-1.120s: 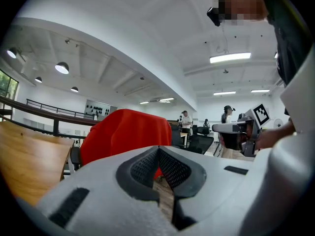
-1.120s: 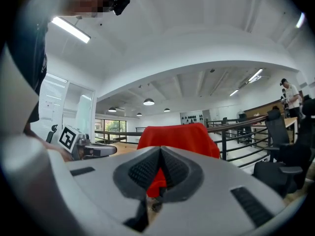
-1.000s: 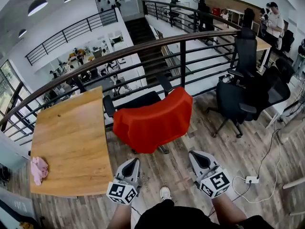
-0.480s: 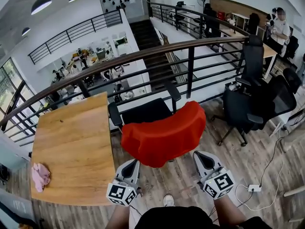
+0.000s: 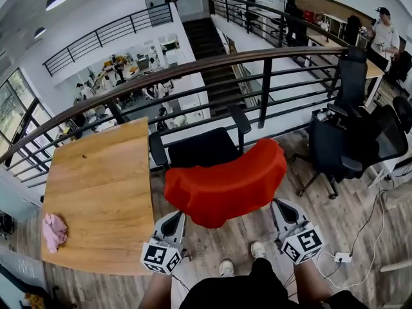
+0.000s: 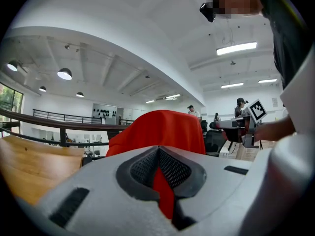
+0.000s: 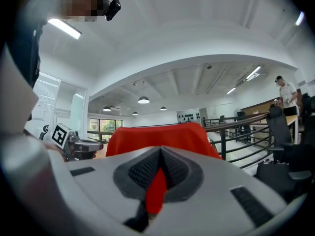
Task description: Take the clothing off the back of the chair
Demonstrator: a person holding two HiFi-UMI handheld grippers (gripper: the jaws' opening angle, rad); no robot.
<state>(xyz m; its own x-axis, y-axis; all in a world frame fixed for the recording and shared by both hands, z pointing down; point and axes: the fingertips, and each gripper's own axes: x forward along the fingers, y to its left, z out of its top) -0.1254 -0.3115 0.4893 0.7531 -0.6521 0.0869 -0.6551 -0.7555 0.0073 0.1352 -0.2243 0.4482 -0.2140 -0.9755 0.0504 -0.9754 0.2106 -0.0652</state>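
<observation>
Your left gripper (image 5: 178, 217) and right gripper (image 5: 279, 206) are both clenched on nothing, just short of the red garment (image 5: 225, 184) draped over the back of the chair (image 5: 203, 148). It looks soft, light and limp, so pinch a fold near each top corner.
</observation>
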